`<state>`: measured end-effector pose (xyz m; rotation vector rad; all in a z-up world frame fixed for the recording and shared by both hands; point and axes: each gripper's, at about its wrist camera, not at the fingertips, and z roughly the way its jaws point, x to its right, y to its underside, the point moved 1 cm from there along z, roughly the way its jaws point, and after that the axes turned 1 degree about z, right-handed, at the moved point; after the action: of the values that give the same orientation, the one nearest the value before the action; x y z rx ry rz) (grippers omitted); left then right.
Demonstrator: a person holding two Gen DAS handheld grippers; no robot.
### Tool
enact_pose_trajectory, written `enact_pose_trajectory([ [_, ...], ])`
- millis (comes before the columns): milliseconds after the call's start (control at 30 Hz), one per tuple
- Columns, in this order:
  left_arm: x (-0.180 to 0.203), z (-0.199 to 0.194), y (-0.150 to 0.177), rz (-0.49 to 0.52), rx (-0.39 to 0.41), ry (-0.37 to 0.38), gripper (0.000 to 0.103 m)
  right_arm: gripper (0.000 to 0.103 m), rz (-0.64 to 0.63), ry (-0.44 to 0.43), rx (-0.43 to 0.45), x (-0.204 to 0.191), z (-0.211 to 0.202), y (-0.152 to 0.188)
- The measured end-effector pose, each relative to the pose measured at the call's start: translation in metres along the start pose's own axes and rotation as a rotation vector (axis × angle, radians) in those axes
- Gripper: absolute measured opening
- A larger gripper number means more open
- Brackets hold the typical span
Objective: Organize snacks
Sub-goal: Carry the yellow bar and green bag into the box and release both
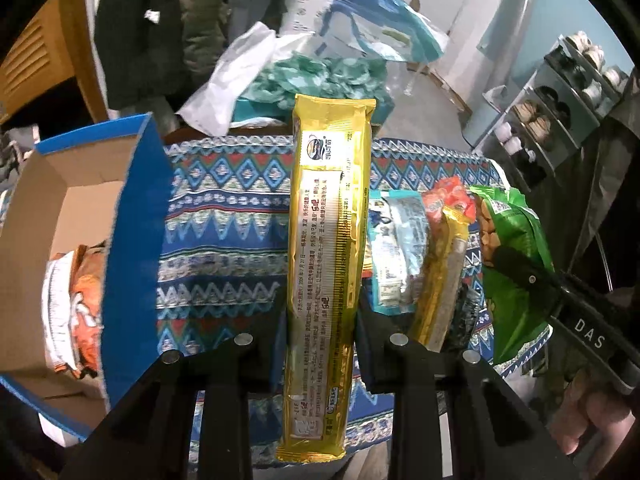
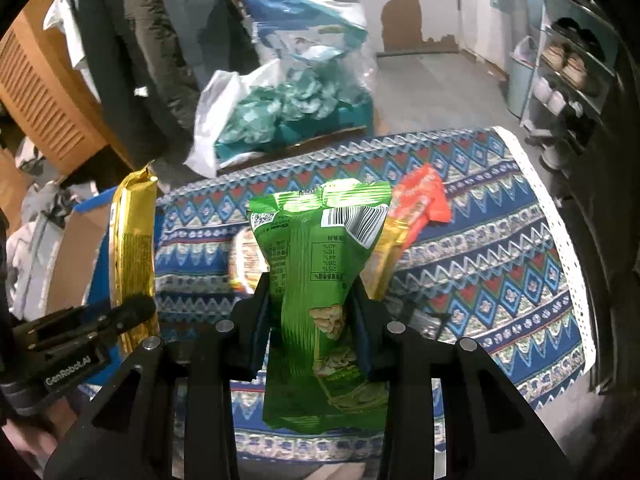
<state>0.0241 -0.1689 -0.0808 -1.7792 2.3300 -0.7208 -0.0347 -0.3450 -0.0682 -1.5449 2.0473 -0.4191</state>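
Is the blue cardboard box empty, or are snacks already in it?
Not empty: the blue cardboard box stands open, with an orange-and-white snack packet lying inside.

A long yellow snack pack (image 1: 320,280) and a green nut bag (image 2: 320,280) hang lifted above the patterned surface (image 2: 500,248); a blue cardboard box (image 1: 132,240) stands left.

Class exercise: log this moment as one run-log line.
left gripper: shut on long yellow packet | right gripper: shut on green nut bag | cardboard box: open
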Motion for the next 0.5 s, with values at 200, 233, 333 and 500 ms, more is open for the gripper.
enact_pose_trajectory([
  [200,-0.019,-0.02,0.001,-0.012,0.04,-0.038,0.029,0.034,-0.036,-0.044,-0.01,-0.03,0.0,-0.003],
  [233,-0.022,-0.024,0.001,-0.013,0.05,-0.045,0.029,0.034,-0.047,-0.047,-0.01,-0.037,-0.001,-0.003],
  [333,-0.033,-0.033,0.002,-0.028,0.063,-0.043,0.029,0.034,-0.081,-0.064,-0.015,-0.059,0.001,-0.004],
  [500,-0.054,-0.047,0.001,-0.058,0.088,-0.053,0.029,0.034,-0.128,-0.087,-0.025,-0.091,0.005,-0.005],
])
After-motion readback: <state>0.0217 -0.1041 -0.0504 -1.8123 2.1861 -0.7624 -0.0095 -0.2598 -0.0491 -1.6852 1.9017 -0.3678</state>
